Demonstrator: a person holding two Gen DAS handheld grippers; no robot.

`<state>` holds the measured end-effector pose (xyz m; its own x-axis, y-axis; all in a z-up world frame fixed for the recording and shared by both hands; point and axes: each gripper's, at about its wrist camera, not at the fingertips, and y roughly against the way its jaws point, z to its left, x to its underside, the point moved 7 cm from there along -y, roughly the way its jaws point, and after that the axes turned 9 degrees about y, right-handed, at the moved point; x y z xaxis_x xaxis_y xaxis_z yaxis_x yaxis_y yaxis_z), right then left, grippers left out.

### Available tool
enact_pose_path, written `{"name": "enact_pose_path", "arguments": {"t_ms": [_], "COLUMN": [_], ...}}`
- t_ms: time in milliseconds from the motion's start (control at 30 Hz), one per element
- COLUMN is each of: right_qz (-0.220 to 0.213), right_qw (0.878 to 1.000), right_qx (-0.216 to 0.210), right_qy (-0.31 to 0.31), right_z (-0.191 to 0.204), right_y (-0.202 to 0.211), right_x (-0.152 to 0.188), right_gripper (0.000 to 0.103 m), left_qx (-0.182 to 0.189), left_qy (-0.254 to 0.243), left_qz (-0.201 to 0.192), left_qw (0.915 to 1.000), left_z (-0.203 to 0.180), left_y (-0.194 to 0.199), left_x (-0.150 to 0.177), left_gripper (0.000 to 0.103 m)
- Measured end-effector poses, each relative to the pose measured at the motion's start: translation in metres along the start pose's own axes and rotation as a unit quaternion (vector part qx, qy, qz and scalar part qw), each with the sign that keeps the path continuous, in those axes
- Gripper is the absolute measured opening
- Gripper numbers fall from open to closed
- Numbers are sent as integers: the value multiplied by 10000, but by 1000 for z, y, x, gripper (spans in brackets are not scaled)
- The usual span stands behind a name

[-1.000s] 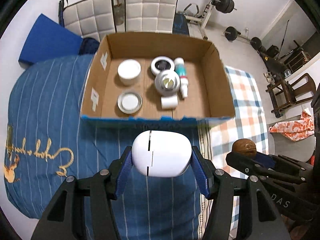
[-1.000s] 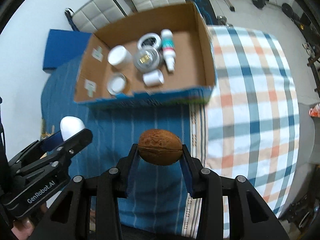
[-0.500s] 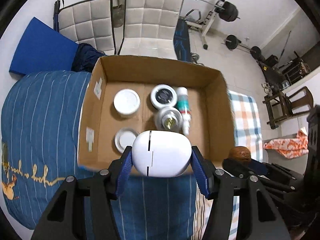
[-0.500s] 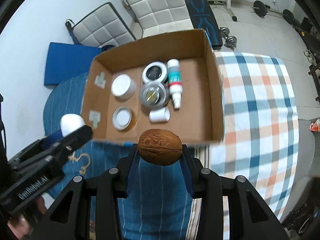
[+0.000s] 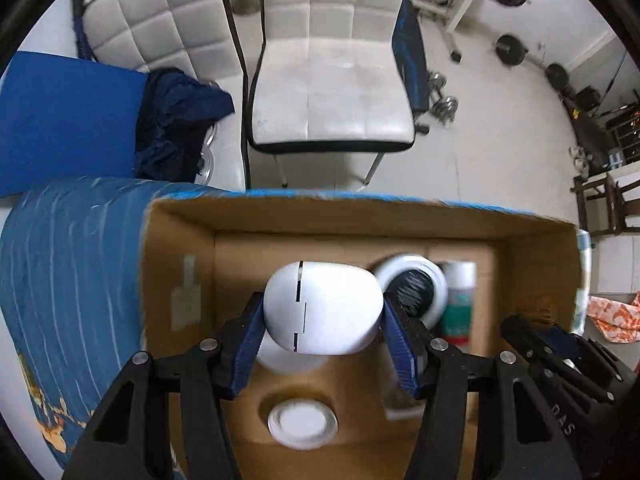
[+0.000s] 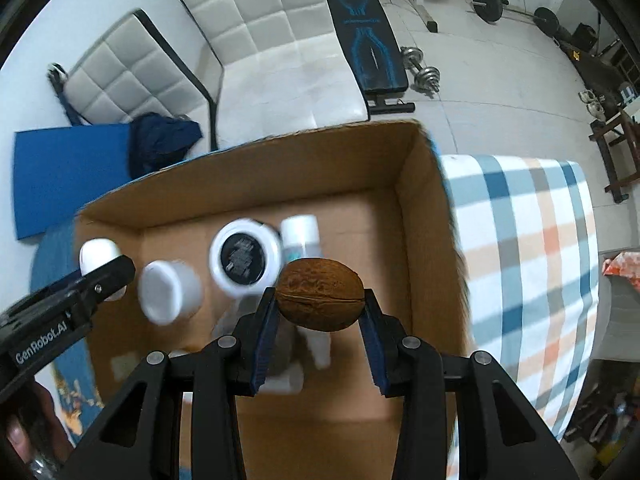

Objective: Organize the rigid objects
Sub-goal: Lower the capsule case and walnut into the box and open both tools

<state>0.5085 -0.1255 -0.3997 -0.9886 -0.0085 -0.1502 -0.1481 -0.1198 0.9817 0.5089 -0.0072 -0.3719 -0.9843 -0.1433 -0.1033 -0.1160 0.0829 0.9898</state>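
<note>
My left gripper (image 5: 322, 316) is shut on a white rounded case (image 5: 322, 307) and holds it above the left part of the open cardboard box (image 5: 360, 216). My right gripper (image 6: 320, 306) is shut on a brown walnut (image 6: 320, 294) above the box's middle (image 6: 424, 240). Inside the box lie a white jar (image 6: 170, 290), a round black-centred tin (image 6: 244, 256), a white and green bottle (image 6: 300, 238) and a flat white lid (image 5: 302, 424). The left gripper with the white case also shows in the right wrist view (image 6: 98, 268).
The box sits on a blue striped cloth (image 5: 72, 272) beside a checked cloth (image 6: 532, 248). Two white padded chairs (image 5: 328, 80) stand beyond the box. A blue mat (image 5: 64, 120), a weight bench (image 6: 368, 44) and dumbbells are on the floor.
Both grippers moved forward from in front of the box to above its inside, each still holding its object. The box now fills the lower half of both views.
</note>
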Motion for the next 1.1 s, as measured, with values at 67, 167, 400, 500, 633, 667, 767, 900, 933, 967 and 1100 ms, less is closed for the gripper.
{"name": "enact_pose_path", "arguments": {"t_ms": [67, 167, 400, 500, 633, 667, 767, 900, 933, 967, 1100], "right_qz": [102, 270, 489, 469, 515, 517, 520, 506, 482, 463, 449], "right_qw": [9999, 9995, 9982, 9981, 9975, 9977, 9978, 9979, 9980, 9979, 9981], "right_qx": [68, 159, 334, 367, 440, 408, 404, 410, 415, 441, 381], "right_qy": [0, -7, -116, -186, -182, -162, -122, -18, 14, 72, 194], "right_z": [0, 0, -9, -14, -16, -15, -11, -6, -5, -3, 2], "right_y": [-15, -33, -62, -64, -65, -64, -60, -49, -46, -41, -29], "right_x": [-10, -20, -33, -38, -39, -39, -37, -29, -26, -22, -5], "right_gripper": [42, 42, 42, 43, 51, 52, 57, 67, 67, 71, 82], "left_qx": [-93, -182, -276, -284, -243, -228, -181, -210, -225, -244, -250], "left_qy": [-41, -129, -271, -286, -266, -253, -213, -237, -253, -266, -290], "left_qz": [185, 404, 568, 646, 789, 771, 687, 390, 313, 247, -22], "left_qw": [9998, 9989, 9976, 9971, 9962, 9964, 9972, 9987, 9989, 9990, 9993], "left_z": [0, 0, -3, -4, -7, -7, -8, -5, -4, -3, 2], "left_y": [-20, -41, -61, -65, -66, -65, -56, -36, -32, -26, -4], "left_x": [-9, -15, -21, -21, -16, -17, -18, -19, -18, -17, -1], "left_gripper": [55, 55, 55, 55, 55, 58, 66, 75, 79, 86, 96]}}
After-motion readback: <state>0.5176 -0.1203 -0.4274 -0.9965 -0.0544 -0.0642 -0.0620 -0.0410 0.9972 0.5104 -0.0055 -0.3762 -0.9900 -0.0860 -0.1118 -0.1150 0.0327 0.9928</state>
